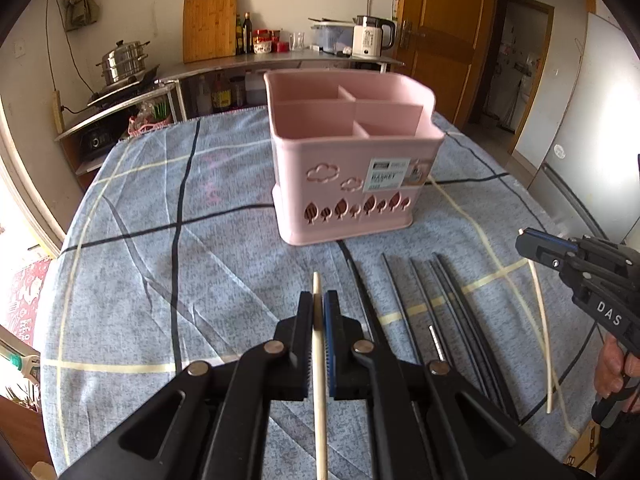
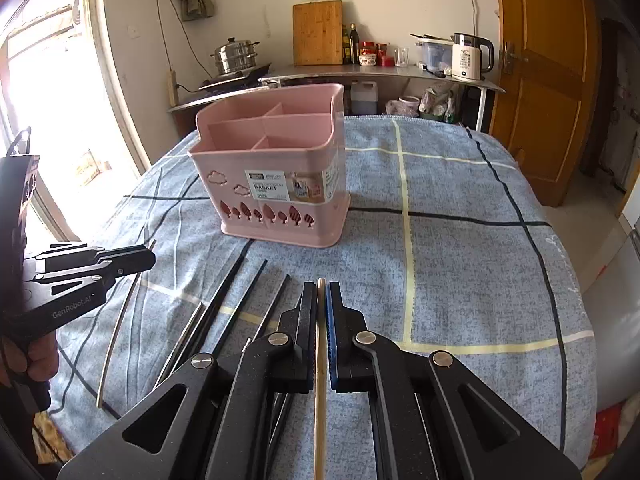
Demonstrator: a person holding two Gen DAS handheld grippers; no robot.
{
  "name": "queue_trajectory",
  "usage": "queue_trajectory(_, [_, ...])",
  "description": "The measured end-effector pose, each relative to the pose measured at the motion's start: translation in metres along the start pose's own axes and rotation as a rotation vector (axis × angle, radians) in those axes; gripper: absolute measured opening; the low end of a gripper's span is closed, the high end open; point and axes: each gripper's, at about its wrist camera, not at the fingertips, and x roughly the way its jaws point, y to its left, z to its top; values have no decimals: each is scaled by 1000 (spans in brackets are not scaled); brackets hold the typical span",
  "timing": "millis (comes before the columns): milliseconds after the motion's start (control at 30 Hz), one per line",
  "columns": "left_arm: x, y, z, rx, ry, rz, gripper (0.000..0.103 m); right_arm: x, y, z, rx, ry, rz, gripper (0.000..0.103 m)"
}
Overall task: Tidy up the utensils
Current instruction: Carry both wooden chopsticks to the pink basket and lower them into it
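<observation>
A pink utensil basket (image 1: 348,168) with several empty compartments stands on the blue checked tablecloth; it also shows in the right wrist view (image 2: 276,184). My left gripper (image 1: 319,304) is shut on a pale wooden chopstick (image 1: 320,380), held above the cloth in front of the basket. My right gripper (image 2: 321,296) is shut on another pale chopstick (image 2: 320,392). Several black chopsticks (image 1: 448,312) lie on the cloth between the grippers, also seen in the right wrist view (image 2: 240,296). The right gripper appears at the right edge of the left wrist view (image 1: 536,246), with its chopstick (image 1: 542,332) hanging down.
A metal chopstick (image 1: 437,344) lies among the black ones. The round table's edge (image 2: 576,360) curves close on the right. Behind the table is a steel counter (image 2: 360,76) with a kettle (image 2: 470,56), a pot and a cutting board. A wooden door (image 2: 548,80) stands at the right.
</observation>
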Motion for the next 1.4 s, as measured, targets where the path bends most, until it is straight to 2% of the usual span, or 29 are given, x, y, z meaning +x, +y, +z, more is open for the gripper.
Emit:
queue_trajectory(233, [-47,3,18,2,-101,-20,6,-29,1,15,-1,-66,31,4])
queue_trajectory(433, [-71,1,27,2,-145,-31,6,-52,0,26,-9,-116,40,4])
queue_trajectory(733, [-88,-5,44,30,-179,-38,6,-81,4,51,-46,-188,52,4])
queue_trajectory(1000, [-92,2,97,24,-199,-53,6,-92,16,97,-80,-260,72,4])
queue_trajectory(1133, [-96,8,128,5,-234,-66,6,-87,20,129,-65,-301,109,4])
queue_trajectory(1400, [-95,23,175,-32,-303,-61,6,-75,22,182,0,-395,124,4])
